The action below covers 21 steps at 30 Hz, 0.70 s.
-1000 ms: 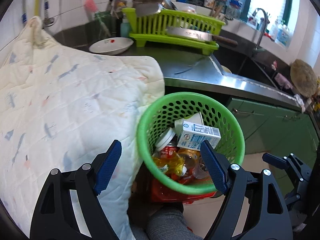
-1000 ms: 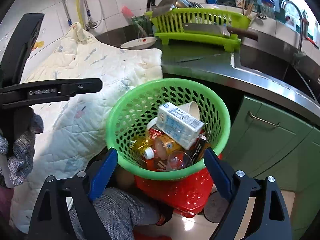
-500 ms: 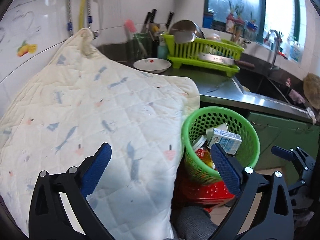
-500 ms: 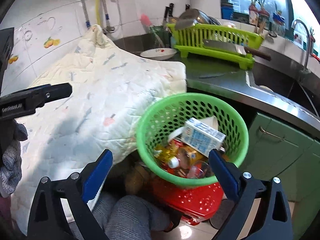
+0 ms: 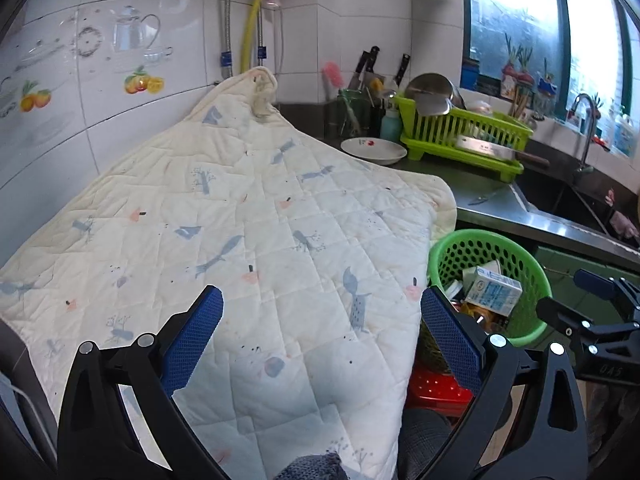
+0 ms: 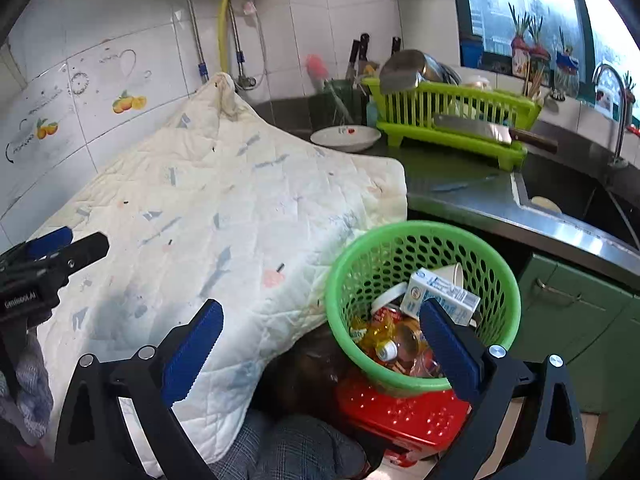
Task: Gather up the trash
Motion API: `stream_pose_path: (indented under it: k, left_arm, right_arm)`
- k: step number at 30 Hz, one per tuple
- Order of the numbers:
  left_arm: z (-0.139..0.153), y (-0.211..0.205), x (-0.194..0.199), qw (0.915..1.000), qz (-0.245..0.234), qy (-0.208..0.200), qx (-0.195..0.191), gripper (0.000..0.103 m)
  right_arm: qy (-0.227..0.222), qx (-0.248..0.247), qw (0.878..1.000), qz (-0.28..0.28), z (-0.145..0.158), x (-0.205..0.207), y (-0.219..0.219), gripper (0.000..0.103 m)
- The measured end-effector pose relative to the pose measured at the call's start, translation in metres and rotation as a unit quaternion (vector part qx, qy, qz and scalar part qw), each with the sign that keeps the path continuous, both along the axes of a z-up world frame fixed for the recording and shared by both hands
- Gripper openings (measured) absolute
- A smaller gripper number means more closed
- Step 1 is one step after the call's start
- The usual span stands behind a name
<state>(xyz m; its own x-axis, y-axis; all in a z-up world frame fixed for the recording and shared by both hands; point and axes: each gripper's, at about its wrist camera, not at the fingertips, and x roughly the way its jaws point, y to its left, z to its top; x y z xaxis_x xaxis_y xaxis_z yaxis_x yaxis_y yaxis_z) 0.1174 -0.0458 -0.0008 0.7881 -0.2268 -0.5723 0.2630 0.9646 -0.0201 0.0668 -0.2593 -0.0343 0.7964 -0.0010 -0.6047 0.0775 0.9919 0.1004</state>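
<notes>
Kitchen counter (image 6: 460,196) behind; only the right view shows the green basket's (image 6: 424,236) whole rim, both grippers' jaws apart, empty.

Green perforated basket (image 6: 424,248) — cream quilt (image 5: 240,220), blue-and-pink printed.

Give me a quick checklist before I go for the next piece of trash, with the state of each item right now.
1. Left gripper empty, jaws wide after just opening: ok.
2. Right gripper empty, jaws wide after just opening: ok.
3. Green basket upright on the red stool: ok.
4. Milk carton inside the basket: ok.
5. Room left in the basket: ok.
6. Next trash located: cannot tell, none shows on the quilted cloth.
</notes>
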Motion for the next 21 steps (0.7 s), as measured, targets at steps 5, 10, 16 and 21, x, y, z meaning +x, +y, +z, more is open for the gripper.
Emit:
stream_pose_path:
  k: [5,10,16,21]
  left_arm:
    - [0.002,0.014,-0.009,0.9998,0.018,-0.009,-0.009,0.098]
    - [-0.001,0.024,-0.013,0.9991,0.038,-0.007,-0.019,0.098]
    - [-0.002,0.029,-0.017,0.9984,0.054,-0.01,-0.017,0.098]
    - [0.001,0.029,-0.023,0.9981,0.058,-0.017,-0.014,0.098]
  right_arm:
    - [-0.014,-0.01,1.0,-0.002,0.009,-0.007,0.009,0.096]
    - [-0.024,-0.013,1.0,-0.006,0.011,-0.012,0.014,0.096]
    - [-0.031,-0.008,0.999,-0.008,0.013,-0.016,0.016,0.096]
    - [-0.032,-0.007,0.999,-0.008,0.013,-0.017,0.016,0.096]
